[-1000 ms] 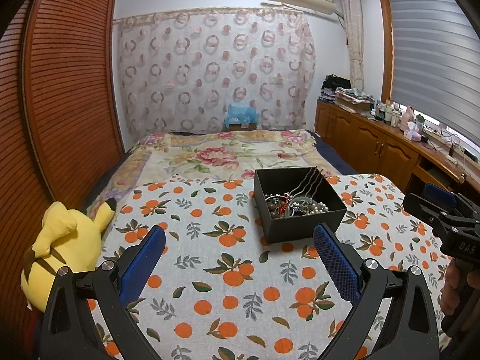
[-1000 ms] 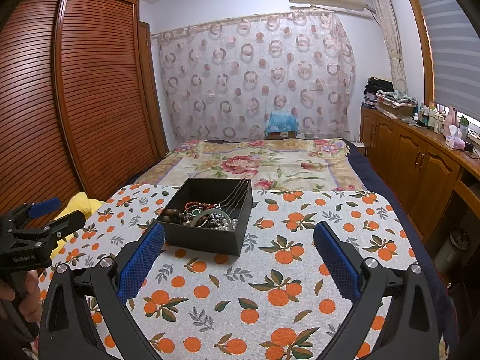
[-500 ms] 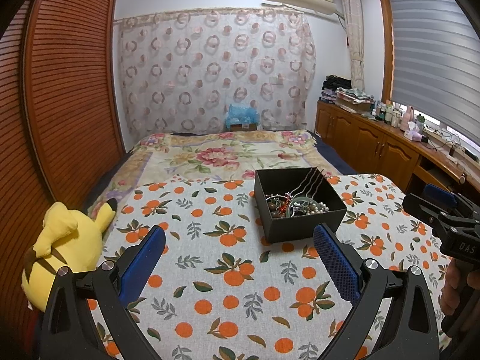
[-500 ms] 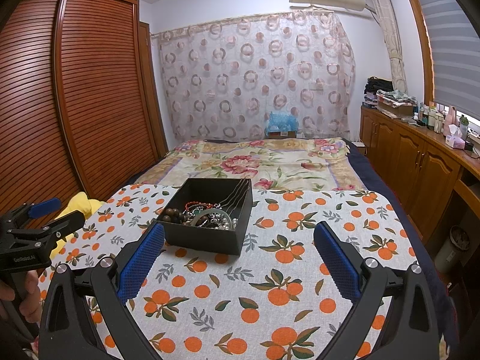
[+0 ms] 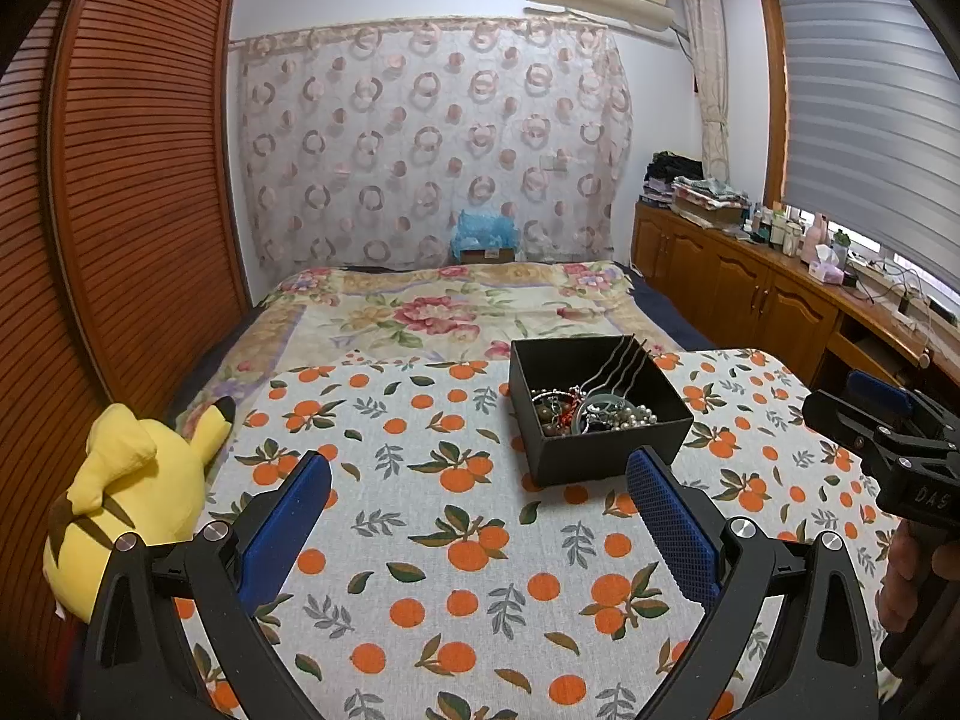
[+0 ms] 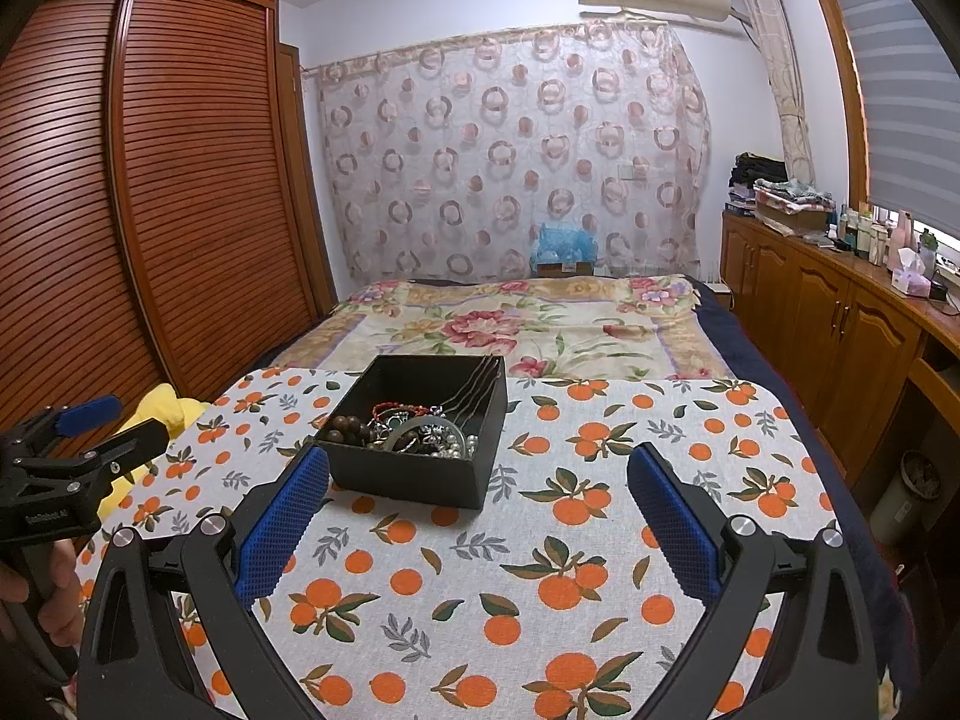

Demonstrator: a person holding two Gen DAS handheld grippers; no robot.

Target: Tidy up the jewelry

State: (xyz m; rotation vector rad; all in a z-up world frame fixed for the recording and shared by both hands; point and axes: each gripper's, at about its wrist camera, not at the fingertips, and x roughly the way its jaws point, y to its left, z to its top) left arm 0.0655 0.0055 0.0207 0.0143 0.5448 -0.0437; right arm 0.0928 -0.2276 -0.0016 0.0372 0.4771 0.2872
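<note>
Both grippers hovered spread wide over the bench, holding nothing.
Left wrist view: the left gripper (image 5: 479,495) faced the black box (image 5: 600,417) of jewelry (image 5: 591,413) toward the bench's far edge. Right wrist view: the right gripper (image 6: 479,495) gaped equally, empty, the box just beyond its left finger.

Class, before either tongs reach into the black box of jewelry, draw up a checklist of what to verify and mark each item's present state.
1. Left tongs open: ok.
2. Right tongs open: ok.
3. Both tongs empty: ok.
4. Black box uncovered, upright on the orange-print cloth: ok.
5. Jewelry pieces separate enough to grip one: not ok, heaped together.
6. Chains free of the tangle: cannot tell.
</note>
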